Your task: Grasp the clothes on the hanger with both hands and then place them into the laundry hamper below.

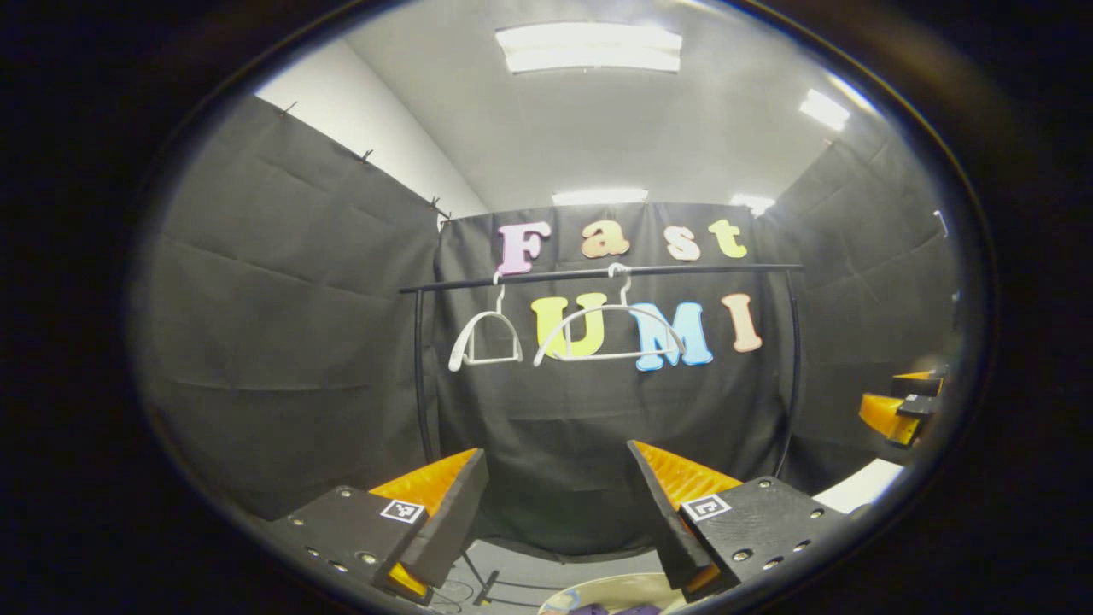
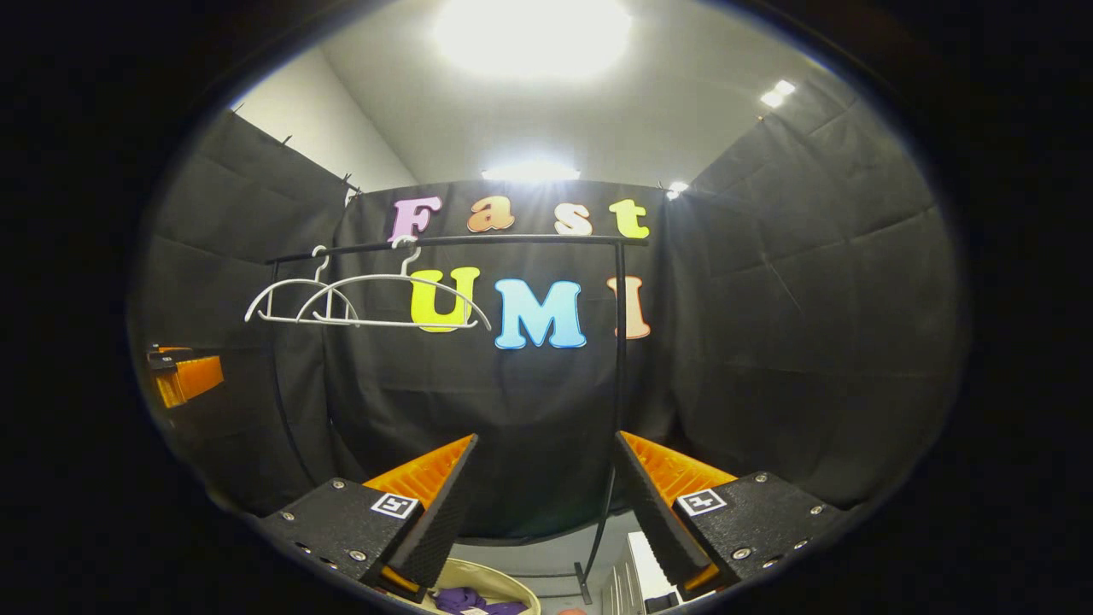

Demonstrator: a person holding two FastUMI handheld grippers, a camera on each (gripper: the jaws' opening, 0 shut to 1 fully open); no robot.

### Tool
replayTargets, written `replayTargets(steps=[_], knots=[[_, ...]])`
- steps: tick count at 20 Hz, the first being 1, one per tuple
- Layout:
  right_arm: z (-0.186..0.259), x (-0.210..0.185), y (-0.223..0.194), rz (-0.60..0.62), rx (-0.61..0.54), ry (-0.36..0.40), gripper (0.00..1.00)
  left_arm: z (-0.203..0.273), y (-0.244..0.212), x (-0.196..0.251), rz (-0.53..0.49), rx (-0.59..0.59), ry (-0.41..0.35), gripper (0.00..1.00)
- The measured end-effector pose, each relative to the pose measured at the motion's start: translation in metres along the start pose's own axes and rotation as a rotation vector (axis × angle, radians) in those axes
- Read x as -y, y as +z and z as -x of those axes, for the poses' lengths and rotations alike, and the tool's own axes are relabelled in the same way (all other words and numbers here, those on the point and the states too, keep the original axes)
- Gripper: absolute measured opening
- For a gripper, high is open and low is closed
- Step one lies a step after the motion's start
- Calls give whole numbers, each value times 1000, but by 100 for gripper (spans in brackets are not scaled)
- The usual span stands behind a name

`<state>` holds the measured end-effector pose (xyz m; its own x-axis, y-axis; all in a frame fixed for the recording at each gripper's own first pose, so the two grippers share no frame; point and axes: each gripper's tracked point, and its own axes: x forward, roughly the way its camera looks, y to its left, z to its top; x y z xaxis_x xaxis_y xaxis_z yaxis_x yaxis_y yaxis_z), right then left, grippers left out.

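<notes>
Right gripper view gives me the clothes (image 2: 474, 602) first: a purple bundle lying low in the cream laundry hamper (image 2: 504, 589), right at the bottom edge below my fingers. I catch a sliver of purple in the hamper in the left gripper view too. So the garment sits in the hamper, not on the rail, and I judge the drop as done.

Up above, two white hangers (image 1: 589, 333) dangle bare from the black rail (image 1: 700, 269), which fits that reading; nothing drapes from either one.

My right gripper (image 2: 546, 495) has its fingers spread wide with nothing but booth wall between them. My left gripper (image 1: 559, 504) is the same: fingers well apart, holding nothing. Both point up toward the rail rather than down at the hamper, which I take as a clear-off posture after letting go. Each gripper shows at the edge of the other's view, well apart, one to either side of the rack.

If anything's left, I'd say it's just checking that no sleeve hangs over the rim, which I can't tell from here.
</notes>
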<state>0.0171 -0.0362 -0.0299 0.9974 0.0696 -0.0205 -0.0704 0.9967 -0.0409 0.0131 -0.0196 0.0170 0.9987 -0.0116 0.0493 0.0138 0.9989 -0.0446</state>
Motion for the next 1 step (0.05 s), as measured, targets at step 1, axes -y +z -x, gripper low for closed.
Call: replayTargets(steps=[1], knots=[[0, 1, 0, 3, -1, -1, 94, -1, 1, 1, 1, 2, -2, 93]])
